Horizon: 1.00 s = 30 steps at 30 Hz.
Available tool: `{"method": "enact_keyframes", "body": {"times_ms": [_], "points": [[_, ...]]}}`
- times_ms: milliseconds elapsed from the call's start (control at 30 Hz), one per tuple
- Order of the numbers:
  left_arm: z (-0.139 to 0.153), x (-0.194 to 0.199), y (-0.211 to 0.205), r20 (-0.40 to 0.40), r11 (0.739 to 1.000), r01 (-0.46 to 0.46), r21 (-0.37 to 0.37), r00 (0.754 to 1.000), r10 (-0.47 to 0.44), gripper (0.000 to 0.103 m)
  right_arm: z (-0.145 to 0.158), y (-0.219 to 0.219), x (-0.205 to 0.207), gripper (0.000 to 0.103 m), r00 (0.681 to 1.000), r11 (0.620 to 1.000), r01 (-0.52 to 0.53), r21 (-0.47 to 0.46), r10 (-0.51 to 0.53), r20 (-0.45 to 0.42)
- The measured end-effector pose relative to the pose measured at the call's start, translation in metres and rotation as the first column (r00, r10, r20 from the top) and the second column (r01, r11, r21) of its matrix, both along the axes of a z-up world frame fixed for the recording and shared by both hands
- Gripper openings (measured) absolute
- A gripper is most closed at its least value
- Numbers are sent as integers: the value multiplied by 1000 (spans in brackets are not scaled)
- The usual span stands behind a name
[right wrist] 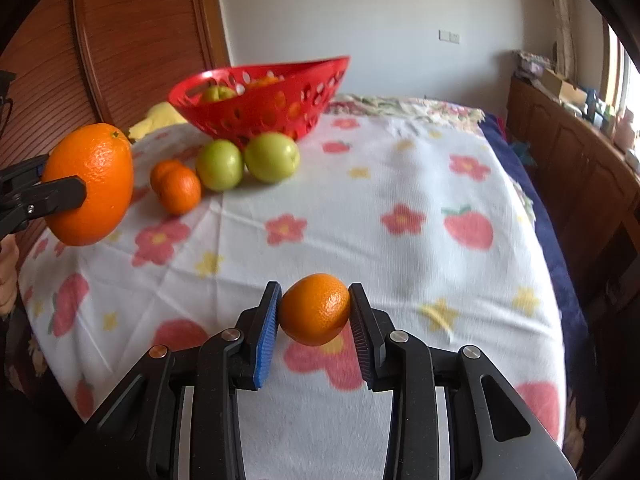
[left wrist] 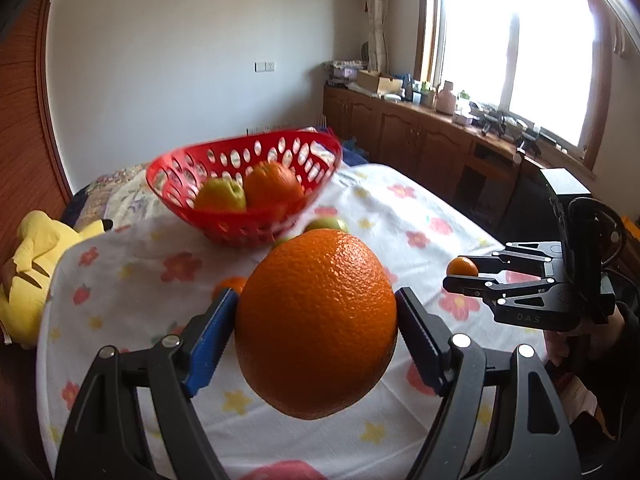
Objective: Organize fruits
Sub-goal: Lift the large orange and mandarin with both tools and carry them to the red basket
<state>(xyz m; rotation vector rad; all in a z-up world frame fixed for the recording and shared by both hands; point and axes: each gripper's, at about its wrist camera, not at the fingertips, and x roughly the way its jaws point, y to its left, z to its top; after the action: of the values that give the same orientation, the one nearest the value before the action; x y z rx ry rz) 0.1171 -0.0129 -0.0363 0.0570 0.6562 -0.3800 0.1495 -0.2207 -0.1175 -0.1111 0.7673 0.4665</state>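
My left gripper (left wrist: 316, 308) is shut on a large orange (left wrist: 316, 320) and holds it above the flowered cloth; it also shows at the left of the right wrist view (right wrist: 90, 184). My right gripper (right wrist: 314, 312) is shut on a small tangerine (right wrist: 315, 309), seen too in the left wrist view (left wrist: 462, 267). A red perforated basket (left wrist: 240, 152) (right wrist: 260, 100) stands at the far side with an orange (left wrist: 272, 188) and a green apple (left wrist: 220, 196) inside. Two green apples (right wrist: 220, 165) (right wrist: 272, 157) and two tangerines (right wrist: 178, 190) lie in front of it.
The table wears a white cloth (right wrist: 360, 208) with flower and strawberry print. A yellow plush toy (left wrist: 32, 272) lies at the table's left edge. Wooden cabinets (left wrist: 420, 140) run under the window on the right. A wooden panel (right wrist: 132, 40) stands behind the basket.
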Motion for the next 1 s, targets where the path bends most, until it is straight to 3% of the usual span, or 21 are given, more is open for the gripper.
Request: {"method": "enact_keyframes", "body": {"times_ms": [300,633,1000], "points": [[31,17,10,75,1000,-4,2,997,4,79,49,23,32,33,995,998,-62,-11,62,77],[45,54,19,96,1000,-14,0,995,14,79,91,46,77,33,984,993,-114,-6,114,136],[49,99,29,86,999,-37,-1,996,37,79,96,80,153,34,980,988,-153,-16,153,125]]}}
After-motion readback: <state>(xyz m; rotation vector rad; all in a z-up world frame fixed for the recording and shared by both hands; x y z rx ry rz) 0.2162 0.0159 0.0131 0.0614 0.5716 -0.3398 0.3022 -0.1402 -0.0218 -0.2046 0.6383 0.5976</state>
